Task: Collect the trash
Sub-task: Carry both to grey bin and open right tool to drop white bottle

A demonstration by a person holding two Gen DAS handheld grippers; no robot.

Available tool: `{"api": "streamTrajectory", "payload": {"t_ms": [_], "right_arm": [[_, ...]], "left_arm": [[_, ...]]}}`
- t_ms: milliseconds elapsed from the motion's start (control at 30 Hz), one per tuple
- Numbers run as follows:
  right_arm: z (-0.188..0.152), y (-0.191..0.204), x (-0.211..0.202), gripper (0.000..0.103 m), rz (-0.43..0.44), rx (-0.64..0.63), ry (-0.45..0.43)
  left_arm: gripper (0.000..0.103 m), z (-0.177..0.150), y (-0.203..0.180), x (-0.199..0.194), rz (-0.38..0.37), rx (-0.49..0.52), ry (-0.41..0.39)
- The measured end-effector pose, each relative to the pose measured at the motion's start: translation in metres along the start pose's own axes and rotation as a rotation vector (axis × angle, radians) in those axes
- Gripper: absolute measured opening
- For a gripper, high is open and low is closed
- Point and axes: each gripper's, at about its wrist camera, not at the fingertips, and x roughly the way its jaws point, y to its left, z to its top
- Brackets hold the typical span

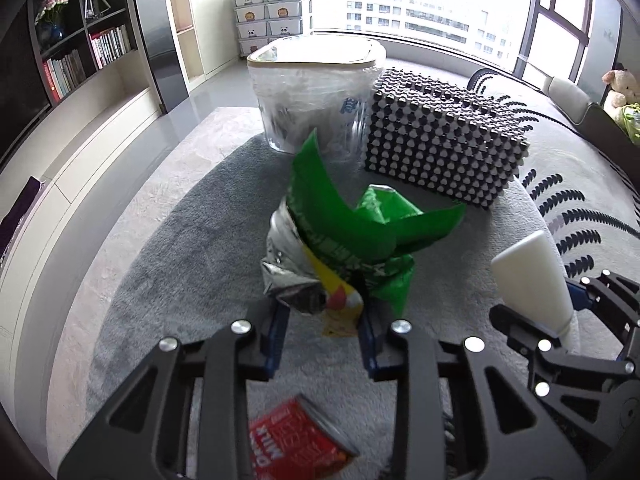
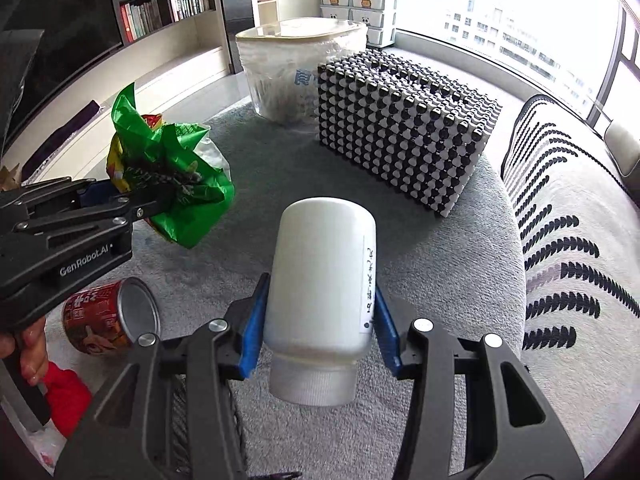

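Nearest us, one red tin can (image 2: 108,314) printed "MILK" lay on its side on the fuzzy grey rug (image 2: 420,272). Just above it, we held our left gripper (image 1: 324,320), marked "GenRobot.AI", clenched on one crumpled green-and-foil snack bag (image 1: 352,236). Our right gripper (image 2: 320,320) grasped one smooth white plastic bottle (image 2: 320,280) whose handwritten label we could not read. Farther off stood one black-and-white beaded box (image 2: 404,128) just beside one clear, liner-fitted trash bin (image 2: 288,76).

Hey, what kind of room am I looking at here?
Probably a home living room: a bookshelf full of books, a grey carpet, and toy storage drawers by a big window facing apartment blocks.
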Motion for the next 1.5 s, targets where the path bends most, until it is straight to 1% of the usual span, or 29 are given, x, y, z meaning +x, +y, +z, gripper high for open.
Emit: {"api": "streamTrajectory", "payload": {"t_ms": [167,333,600,700,833,1000,1100,1267,1500], "right_arm": [[-0.012,0.015,-0.040,0.045,0.027,-0.043,-0.044],[-0.033,0.034,-0.098,0.045,0.073,-0.093,-0.093],[-0.086,0.085,-0.197,0.045,0.156,-0.204,-0.150],[-0.109,0.109,-0.230,0.045,0.200,-0.247,-0.162],[-0.141,0.145,-0.262,0.045,0.262,-0.294,-0.169],[-0.176,0.197,-0.282,0.045,0.330,-0.345,-0.149],[-0.196,0.232,-0.288,0.045,0.361,-0.379,-0.128],[-0.226,0.297,-0.289,0.045,0.414,-0.442,-0.088],[-0.251,0.381,-0.275,0.045,0.485,-0.519,-0.027]], "left_arm": [[0.031,-0.026,-0.001,-0.047,0.017,-0.024,-0.034],[0.031,-0.063,0.000,-0.107,0.047,-0.064,-0.068],[0.031,-0.140,0.011,-0.219,0.116,-0.165,-0.128],[0.031,-0.172,0.022,-0.259,0.146,-0.202,-0.143],[0.031,-0.220,0.043,-0.307,0.195,-0.264,-0.163],[0.031,-0.286,0.078,-0.350,0.250,-0.333,-0.160],[0.031,-0.322,0.105,-0.365,0.290,-0.378,-0.140],[0.031,-0.380,0.148,-0.384,0.359,-0.459,-0.099],[0.031,-0.443,0.195,-0.410,0.434,-0.532,-0.063]]}}
